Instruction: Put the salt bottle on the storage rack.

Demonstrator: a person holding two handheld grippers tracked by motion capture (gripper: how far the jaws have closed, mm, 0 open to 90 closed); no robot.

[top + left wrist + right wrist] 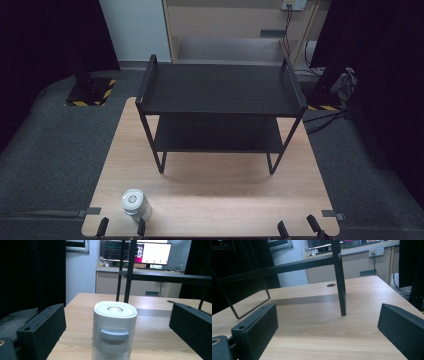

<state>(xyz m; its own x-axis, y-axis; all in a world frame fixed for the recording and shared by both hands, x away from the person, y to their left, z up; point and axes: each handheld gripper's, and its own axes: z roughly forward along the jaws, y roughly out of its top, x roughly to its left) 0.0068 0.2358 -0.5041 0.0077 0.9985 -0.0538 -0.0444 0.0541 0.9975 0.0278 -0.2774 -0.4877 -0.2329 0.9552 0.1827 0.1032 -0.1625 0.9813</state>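
A white and grey canister [135, 204] with a round lid button stands upright near the table's front left corner. My left gripper [122, 226] is at the front edge right behind it. In the left gripper view the canister [114, 327] stands in the wide gap of my left gripper [117, 315], with a gap on each side and neither pad touching it. My right gripper [297, 226] is open at the front right edge. In the right gripper view, my right gripper [327, 322] has only bare wood between its jaws.
A black two-tier rack [220, 90] stands on the far half of the wooden table [225, 195], both shelves bare. One of its legs [340, 290] rises ahead of the right gripper. Dark floor surrounds the table, with cables at the right.
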